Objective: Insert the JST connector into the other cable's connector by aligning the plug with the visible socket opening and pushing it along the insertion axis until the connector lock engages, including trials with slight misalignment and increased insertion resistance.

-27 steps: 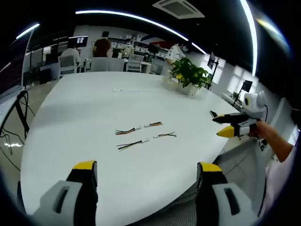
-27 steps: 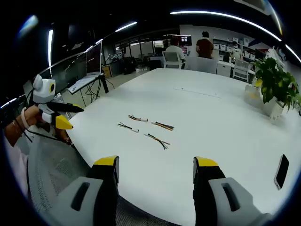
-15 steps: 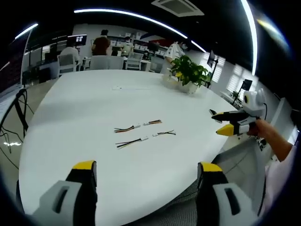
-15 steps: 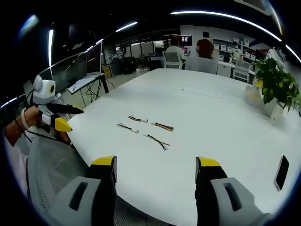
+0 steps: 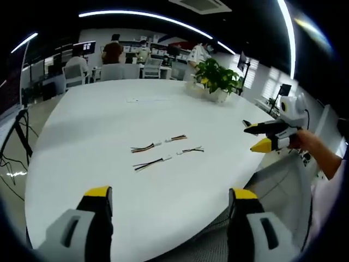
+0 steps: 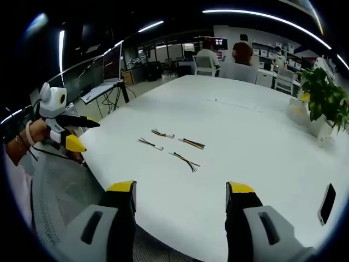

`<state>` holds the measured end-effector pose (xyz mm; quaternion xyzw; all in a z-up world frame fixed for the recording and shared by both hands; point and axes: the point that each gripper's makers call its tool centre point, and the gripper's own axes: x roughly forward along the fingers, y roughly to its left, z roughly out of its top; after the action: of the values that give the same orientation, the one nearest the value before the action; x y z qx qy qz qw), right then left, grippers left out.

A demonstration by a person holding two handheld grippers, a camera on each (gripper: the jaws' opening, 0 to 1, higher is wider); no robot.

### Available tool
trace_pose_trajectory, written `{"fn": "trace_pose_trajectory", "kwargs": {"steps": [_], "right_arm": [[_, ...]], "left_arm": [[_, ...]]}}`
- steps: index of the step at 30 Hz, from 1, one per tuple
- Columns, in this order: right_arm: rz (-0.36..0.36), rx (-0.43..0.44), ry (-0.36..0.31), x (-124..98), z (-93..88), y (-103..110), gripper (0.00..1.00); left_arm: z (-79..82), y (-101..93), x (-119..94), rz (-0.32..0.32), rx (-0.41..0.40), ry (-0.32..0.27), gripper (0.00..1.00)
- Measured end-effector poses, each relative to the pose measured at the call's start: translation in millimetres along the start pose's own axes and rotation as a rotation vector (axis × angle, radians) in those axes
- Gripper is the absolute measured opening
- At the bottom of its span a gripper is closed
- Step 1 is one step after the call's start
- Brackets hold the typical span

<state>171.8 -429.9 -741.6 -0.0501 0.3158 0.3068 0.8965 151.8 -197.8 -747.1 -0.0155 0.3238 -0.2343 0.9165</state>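
Several short JST cables lie in two pairs on the white round table (image 5: 82, 131). In the left gripper view the far pair (image 5: 159, 143) and the near pair (image 5: 166, 158) lie mid-table, each with small white connectors facing one another, apart. In the right gripper view the same cables lie at the far pair (image 6: 177, 138) and the near pair (image 6: 166, 152). My left gripper (image 5: 170, 194) stands open well short of them, and it comes into the right gripper view (image 6: 82, 135) held in a hand. My right gripper (image 6: 181, 188) is open too, and comes into the left gripper view (image 5: 252, 138).
A potted plant (image 5: 215, 82) stands at the table's far side. A dark phone (image 6: 326, 203) lies near the table edge. A grey mesh chair (image 6: 60, 191) sits by the near rim. People sit at desks (image 5: 112, 54) in the background.
Both views have shifted slightly with the hands. The cables lie where they were, and both grippers stay open and away from them.
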Motion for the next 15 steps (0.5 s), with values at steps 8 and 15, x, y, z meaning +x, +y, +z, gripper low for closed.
{"fn": "trace_pose_trajectory", "kwargs": {"steps": [8,15], "right_arm": [[-0.002,-0.003,-0.014,-2,6.6,-2,0.62],[-0.001,-0.023,-0.021,-4,12.9,-3,0.6]], "left_arm": [[3.3,-1.4,-1,0.0,0.008,0.0,0.85],[6.1,-1.7,-2,0.006,0.021,-0.006,0.84]]}}
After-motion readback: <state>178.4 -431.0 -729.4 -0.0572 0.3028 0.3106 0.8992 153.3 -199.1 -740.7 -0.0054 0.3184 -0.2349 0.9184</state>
